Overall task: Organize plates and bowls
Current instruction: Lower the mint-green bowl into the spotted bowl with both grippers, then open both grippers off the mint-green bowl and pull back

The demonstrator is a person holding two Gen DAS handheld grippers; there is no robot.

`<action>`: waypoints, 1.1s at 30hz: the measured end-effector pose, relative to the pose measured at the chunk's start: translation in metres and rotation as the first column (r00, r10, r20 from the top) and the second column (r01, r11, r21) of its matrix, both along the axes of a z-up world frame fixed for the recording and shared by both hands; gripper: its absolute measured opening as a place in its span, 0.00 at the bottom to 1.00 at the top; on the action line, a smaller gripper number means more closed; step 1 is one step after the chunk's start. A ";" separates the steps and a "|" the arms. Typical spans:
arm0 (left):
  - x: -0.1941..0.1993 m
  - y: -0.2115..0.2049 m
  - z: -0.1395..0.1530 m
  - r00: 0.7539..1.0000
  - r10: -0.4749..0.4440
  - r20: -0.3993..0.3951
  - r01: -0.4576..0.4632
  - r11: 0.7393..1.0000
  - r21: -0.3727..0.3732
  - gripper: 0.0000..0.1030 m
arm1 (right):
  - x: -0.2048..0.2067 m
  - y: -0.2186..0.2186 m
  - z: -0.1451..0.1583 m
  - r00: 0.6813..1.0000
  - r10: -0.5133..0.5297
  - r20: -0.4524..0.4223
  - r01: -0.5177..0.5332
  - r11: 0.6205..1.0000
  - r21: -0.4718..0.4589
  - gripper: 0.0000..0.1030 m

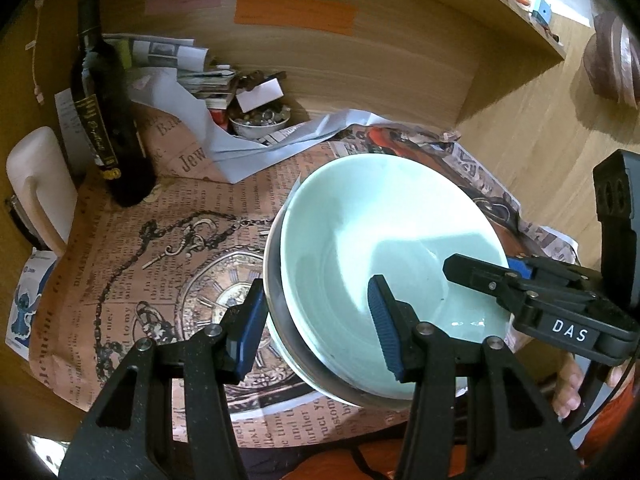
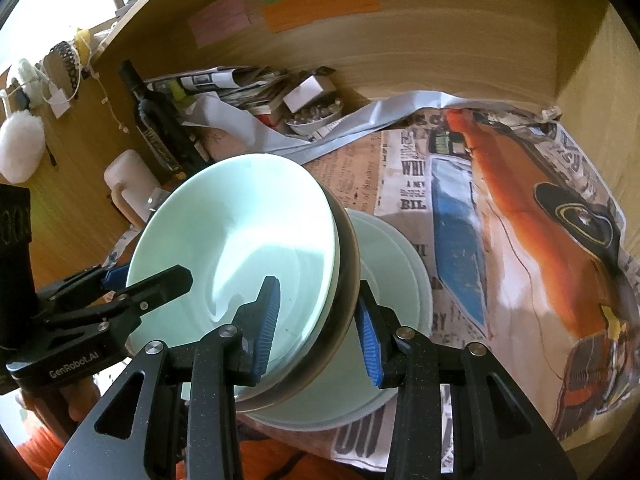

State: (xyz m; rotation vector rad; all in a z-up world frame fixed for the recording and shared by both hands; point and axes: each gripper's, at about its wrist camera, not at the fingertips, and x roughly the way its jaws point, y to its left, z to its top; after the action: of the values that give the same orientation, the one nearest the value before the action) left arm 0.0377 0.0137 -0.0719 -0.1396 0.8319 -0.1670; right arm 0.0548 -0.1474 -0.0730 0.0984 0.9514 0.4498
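Observation:
A pale green bowl [image 1: 384,240] [image 2: 240,232] nests in a metal bowl [image 1: 288,332] [image 2: 340,312]. Both are tilted and lifted over the newspaper-covered table. My left gripper [image 1: 320,332] straddles their near left rim, one blue pad inside the green bowl and one outside the metal wall. My right gripper [image 2: 316,328] straddles the opposite rim the same way. Each gripper also shows in the other's view, the right one [image 1: 480,276] and the left one [image 2: 160,280]. Both seem closed on the rims. Pale green plates [image 2: 400,264] lie stacked on the table beneath the bowls.
A dark wine bottle [image 1: 108,120] and a white jug [image 1: 36,184] stand at the left. A small bowl of trinkets [image 1: 260,120] and a pile of papers [image 1: 192,76] sit against the wooden back wall [image 1: 360,60]. Printed newspapers [image 2: 520,220] cover the table.

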 end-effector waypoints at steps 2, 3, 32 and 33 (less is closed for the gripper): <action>0.000 -0.003 -0.001 1.000 -0.003 -0.002 0.003 1.000 0.006 0.48 | 0.000 -0.003 -0.001 1.000 -0.006 -0.001 0.006 1.000 0.001 0.33; 0.000 -0.004 -0.002 1.000 -0.004 -0.003 0.004 1.000 0.008 0.48 | 0.000 -0.004 -0.001 1.000 -0.007 -0.002 0.007 1.000 0.001 0.33; 0.017 -0.001 -0.021 0.999 -0.049 -0.015 0.049 0.998 -0.042 0.46 | 0.018 -0.018 -0.018 1.000 -0.010 -0.009 0.010 0.999 0.042 0.37; 0.014 -0.002 -0.019 0.999 -0.034 0.005 0.034 0.999 -0.013 0.46 | 0.017 -0.017 -0.017 1.000 -0.013 0.003 0.013 0.999 0.032 0.37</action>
State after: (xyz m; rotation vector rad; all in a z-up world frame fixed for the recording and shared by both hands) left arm 0.0520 0.0115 -0.0910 -0.1378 0.8287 -0.2047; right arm 0.0720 -0.1648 -0.0903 0.1326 0.9405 0.4529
